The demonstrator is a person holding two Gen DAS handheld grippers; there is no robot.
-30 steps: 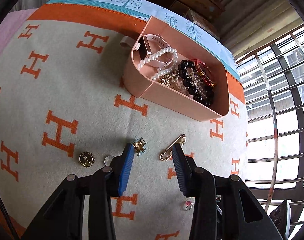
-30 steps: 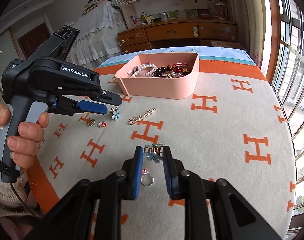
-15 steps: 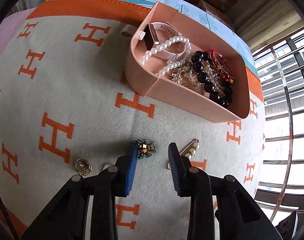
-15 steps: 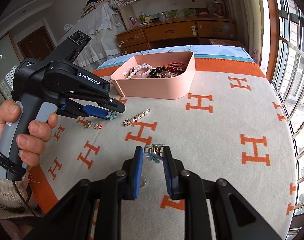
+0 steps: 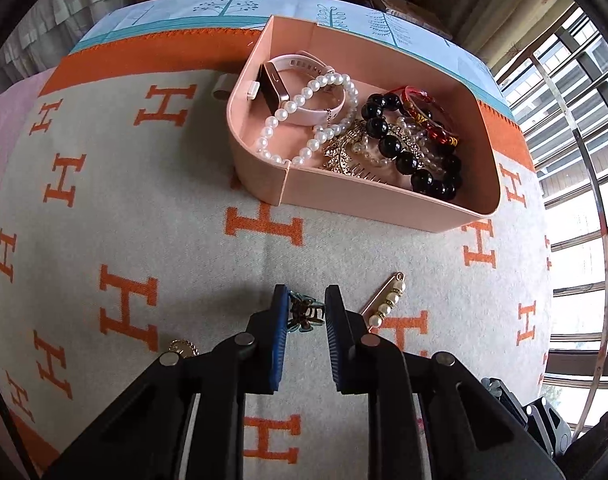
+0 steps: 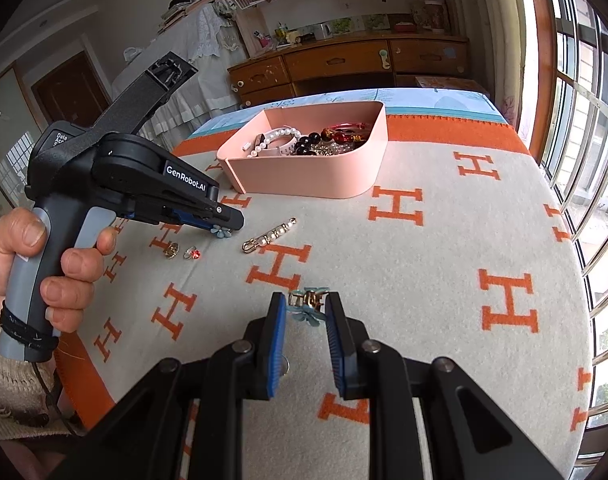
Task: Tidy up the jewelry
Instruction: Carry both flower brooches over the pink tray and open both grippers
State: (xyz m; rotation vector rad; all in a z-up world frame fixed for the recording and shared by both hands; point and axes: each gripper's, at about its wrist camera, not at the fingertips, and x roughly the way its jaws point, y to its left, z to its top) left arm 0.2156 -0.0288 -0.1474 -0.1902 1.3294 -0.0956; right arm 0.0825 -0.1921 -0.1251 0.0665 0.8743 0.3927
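Surface: cream blanket (image 6: 444,264) with orange H pattern and orange border. Resting directly on it: pink tray (image 6: 324,176) (holding jewelry), pearl pin (image 6: 268,236), gold brooch (image 6: 171,250), red-stone ring (image 6: 192,254), all near one another.

Both wrist views look steeply down, close over the blanket (image 5: 151,216), sharing the pink tray (image 6: 324,178).

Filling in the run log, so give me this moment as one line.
left gripper: closing around blue flower clip | right gripper: shut on second flower clip | pink tray: part-filled
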